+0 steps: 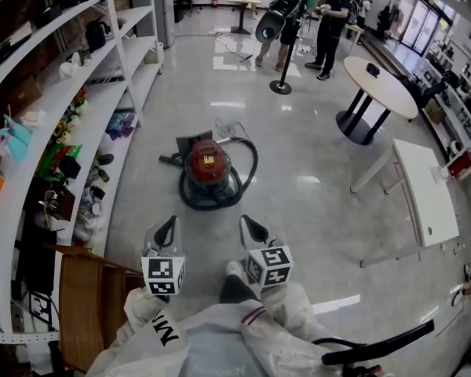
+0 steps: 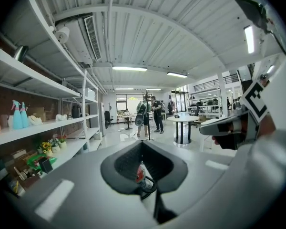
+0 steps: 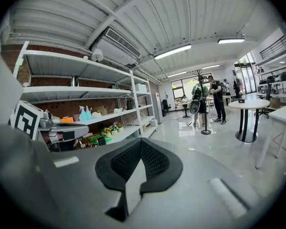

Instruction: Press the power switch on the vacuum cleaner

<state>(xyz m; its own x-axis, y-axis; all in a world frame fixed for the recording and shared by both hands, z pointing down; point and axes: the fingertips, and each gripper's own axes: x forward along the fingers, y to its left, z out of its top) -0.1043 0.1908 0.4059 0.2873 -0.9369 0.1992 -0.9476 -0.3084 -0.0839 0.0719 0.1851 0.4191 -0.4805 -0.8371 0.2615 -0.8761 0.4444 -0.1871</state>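
A red drum vacuum cleaner [image 1: 207, 166] stands on the grey floor ahead of me, its black hose [image 1: 250, 163] looped around it. A small yellow patch shows on its lid; I cannot pick out the switch. My left gripper [image 1: 169, 225] and right gripper [image 1: 246, 225] hover side by side just short of it, both shut and holding nothing. In the left gripper view a sliver of the vacuum cleaner [image 2: 139, 174] shows through the slit below the left gripper [image 2: 142, 144] tips. The right gripper [image 3: 140, 141] points level over the floor, with the vacuum out of its view.
White shelving [image 1: 78, 108] full of small items runs along the left. A wooden frame [image 1: 82, 305] stands at my near left. A round table [image 1: 381, 85] and a white rectangular table [image 1: 425, 199] stand to the right. People [image 1: 328, 22] and a stand [image 1: 281, 86] are far back.
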